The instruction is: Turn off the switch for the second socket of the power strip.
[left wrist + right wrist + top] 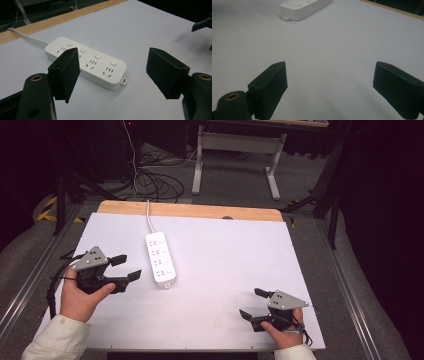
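Observation:
A white power strip (160, 259) with several sockets and round switches lies left of the middle of the white table top (225, 265), its white cord (148, 215) running to the far edge. My left gripper (126, 268) is held open just left of the strip, jaws aimed at it, nothing between them. Seen along those jaws, the strip (87, 61) lies close ahead, beyond the left gripper (113, 71). My right gripper (253, 303) is open near the table's front right, empty. From the right gripper (329, 82), the power strip (304, 7) appears far off.
A wooden strip (190, 211) borders the table's far edge. Beyond it stand a white table frame (235, 150) and loose black cables (155, 182) on the floor. Metal rails run along both table sides. The other gripper's jaw tip (202, 23) peeks in at the right edge.

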`<act>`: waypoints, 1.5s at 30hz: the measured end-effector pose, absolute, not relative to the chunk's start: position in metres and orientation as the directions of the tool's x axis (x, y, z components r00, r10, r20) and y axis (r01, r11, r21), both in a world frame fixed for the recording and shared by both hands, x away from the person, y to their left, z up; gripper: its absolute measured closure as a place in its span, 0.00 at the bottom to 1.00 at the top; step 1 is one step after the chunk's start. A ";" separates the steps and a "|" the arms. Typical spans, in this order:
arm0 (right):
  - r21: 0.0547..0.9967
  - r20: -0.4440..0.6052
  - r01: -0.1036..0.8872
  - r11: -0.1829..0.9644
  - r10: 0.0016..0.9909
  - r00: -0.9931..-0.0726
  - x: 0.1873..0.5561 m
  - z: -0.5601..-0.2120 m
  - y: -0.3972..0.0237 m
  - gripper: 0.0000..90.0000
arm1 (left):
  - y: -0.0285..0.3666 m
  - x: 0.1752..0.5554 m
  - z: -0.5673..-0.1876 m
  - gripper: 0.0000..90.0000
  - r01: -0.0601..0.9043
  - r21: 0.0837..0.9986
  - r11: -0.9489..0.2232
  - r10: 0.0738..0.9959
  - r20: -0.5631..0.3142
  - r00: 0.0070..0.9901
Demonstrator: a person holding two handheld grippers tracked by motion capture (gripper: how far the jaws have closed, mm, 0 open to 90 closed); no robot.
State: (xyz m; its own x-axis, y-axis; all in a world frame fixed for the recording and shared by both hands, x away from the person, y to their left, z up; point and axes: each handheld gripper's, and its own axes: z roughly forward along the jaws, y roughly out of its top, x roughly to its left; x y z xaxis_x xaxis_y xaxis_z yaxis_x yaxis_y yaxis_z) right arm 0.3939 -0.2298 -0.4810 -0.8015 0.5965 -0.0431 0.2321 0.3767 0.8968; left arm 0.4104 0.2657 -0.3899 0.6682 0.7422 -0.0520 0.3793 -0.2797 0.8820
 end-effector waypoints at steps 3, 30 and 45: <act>0.897 -0.044 0.231 0.377 0.595 -0.802 0.394 -0.481 -0.230 0.14 | 0.265 0.415 -0.389 0.33 0.377 0.881 -0.287 0.739 -0.047 0.672; 0.898 -0.043 0.223 0.379 0.582 -0.812 0.393 -0.481 -0.230 0.14 | 0.247 0.482 -0.414 0.96 0.398 0.889 -0.227 0.731 -0.115 0.673; 0.896 -0.038 0.230 0.381 0.580 -0.814 0.394 -0.481 -0.229 0.14 | 0.234 0.509 -0.425 1.00 0.405 0.874 -0.269 0.747 -0.077 0.660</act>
